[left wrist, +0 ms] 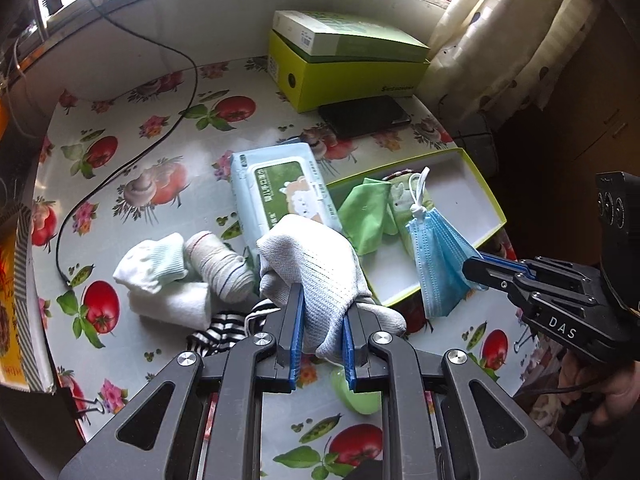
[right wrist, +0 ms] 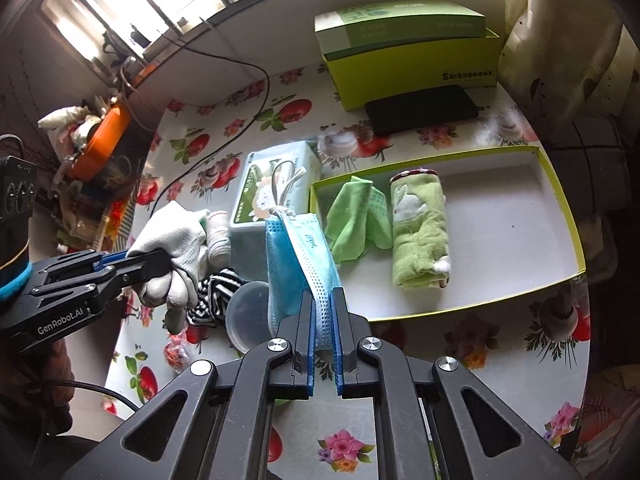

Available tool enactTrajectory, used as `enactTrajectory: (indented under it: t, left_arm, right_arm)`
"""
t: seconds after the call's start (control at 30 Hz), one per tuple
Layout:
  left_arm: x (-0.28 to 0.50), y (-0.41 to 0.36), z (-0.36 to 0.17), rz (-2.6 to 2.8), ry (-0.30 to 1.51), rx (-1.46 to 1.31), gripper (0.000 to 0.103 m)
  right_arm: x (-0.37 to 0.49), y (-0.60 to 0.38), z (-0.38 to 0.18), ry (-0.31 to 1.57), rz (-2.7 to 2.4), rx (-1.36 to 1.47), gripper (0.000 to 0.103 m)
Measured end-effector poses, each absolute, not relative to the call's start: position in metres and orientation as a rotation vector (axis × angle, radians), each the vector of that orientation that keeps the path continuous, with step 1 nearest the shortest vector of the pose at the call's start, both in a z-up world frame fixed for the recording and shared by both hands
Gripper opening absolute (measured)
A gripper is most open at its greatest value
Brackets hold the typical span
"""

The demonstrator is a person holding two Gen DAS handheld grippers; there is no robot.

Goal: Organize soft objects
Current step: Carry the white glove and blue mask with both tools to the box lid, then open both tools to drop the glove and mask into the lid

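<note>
My left jaws (left wrist: 320, 320) pinch a white glove (left wrist: 316, 256); my right jaws (right wrist: 324, 320) pinch a blue mask (right wrist: 298, 256). Next, I think, both drop into the tray (right wrist: 560, 184) at the desk's right edge.

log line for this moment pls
left gripper: shut on white glove | right gripper: shut on blue mask | tray: green cloth, rolled towel

Grey glove (left wrist: 316, 264), blue mask (right wrist: 300, 256), both aloft.

Cloth (right wrist: 354, 220) lies left of rolled towel (right wrist: 420, 232) in tray (right wrist: 560, 200).
</note>
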State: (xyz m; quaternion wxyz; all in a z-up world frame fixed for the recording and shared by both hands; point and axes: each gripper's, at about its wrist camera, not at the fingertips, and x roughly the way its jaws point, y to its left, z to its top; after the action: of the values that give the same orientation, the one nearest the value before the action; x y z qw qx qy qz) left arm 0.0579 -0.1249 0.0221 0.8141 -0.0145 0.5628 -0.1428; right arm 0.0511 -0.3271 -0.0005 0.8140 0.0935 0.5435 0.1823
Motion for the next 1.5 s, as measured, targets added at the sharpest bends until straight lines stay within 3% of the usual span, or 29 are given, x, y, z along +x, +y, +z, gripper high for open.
enactTrajectory:
  t: [1.03,1.5]
  left_arm:
    - [0.113,-0.218,-0.034,-0.475,1.316,0.034,0.017]
    - [0.123,-0.229,-0.065,-0.451,1.37,0.073,0.02]
  right_arm:
    - [0.086,-0.421,-0.039,1.164,0.155,0.317,0.007]
    - [0.111,-0.419,-0.084,1.272,0.128,0.252,0.008]
